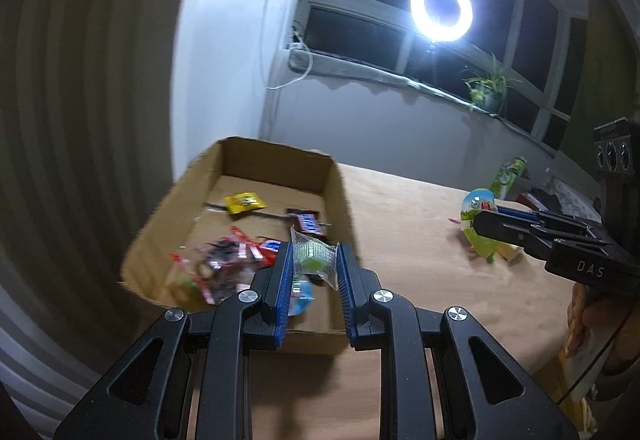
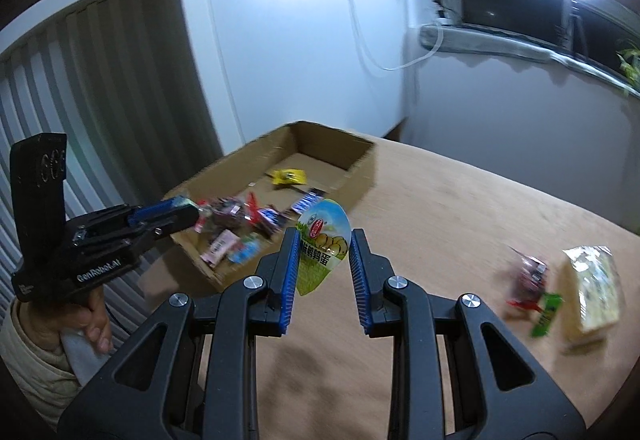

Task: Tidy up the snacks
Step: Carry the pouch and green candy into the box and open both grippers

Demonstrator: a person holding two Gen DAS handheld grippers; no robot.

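An open cardboard box (image 1: 336, 192) (image 2: 360, 168) stands on the tan table with several wrapped snacks inside, a yellow packet (image 1: 244, 202) (image 2: 288, 176) among them. Over the box's near end, my left gripper (image 1: 314, 264) (image 2: 192, 214) is shut on a small clear packet with a green sweet (image 1: 312, 260). My right gripper (image 2: 325, 252) (image 1: 486, 226) is shut on an egg-shaped green and blue snack pack (image 2: 322, 244) (image 1: 480, 224), held above the table just right of the box.
On the table to the right lie a red wrapped snack (image 2: 528, 276), a green packet (image 2: 546, 312) and a pale yellow bag (image 2: 596, 292). A green carton (image 1: 508, 176) stands at the far edge. A ring light (image 1: 440, 9) and window are behind; a slatted wall on the left.
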